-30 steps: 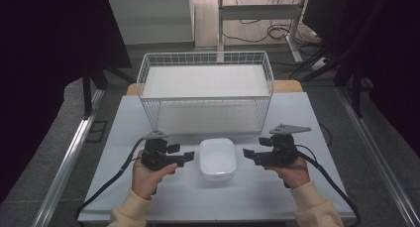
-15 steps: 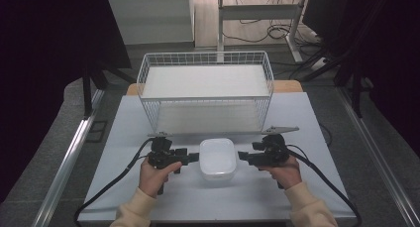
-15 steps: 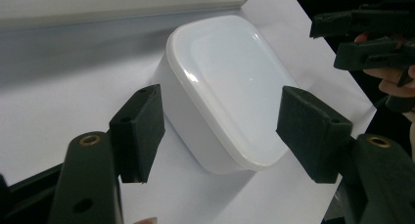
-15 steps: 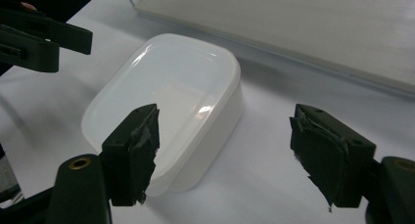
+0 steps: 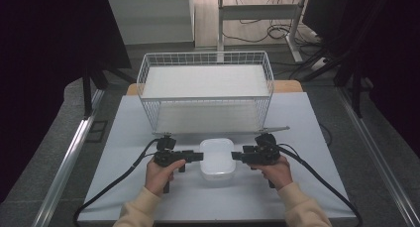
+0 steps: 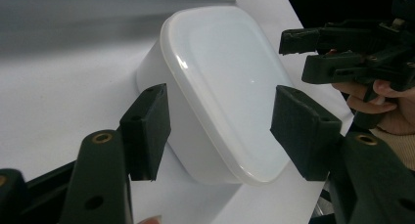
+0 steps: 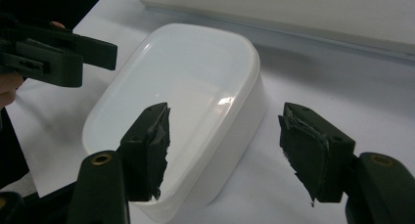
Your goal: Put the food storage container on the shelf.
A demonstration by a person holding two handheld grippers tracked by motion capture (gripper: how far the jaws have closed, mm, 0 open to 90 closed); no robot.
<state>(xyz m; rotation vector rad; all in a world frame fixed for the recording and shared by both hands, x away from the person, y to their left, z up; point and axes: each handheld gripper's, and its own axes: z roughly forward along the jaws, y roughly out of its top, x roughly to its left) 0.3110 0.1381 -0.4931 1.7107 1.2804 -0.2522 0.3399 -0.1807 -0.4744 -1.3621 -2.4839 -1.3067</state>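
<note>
Both tongs have descended to the white lidded container since the earlier frame, jaws closing. Left tongs stand at the container's 9 o'clock end, right tongs at 3 o'clock; each pair remains spread, straddling an end without pressing it. Container rests on the worktop, at 6 o'clock of the wire basket.

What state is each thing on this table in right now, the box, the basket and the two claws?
White box: lid on, upright on the table, not gripped.
Wire basket: upright, empty.
Left gripper: jaws open and just closing, at the box's end.
Right gripper: jaws open and just closing, at the opposite end.
</note>
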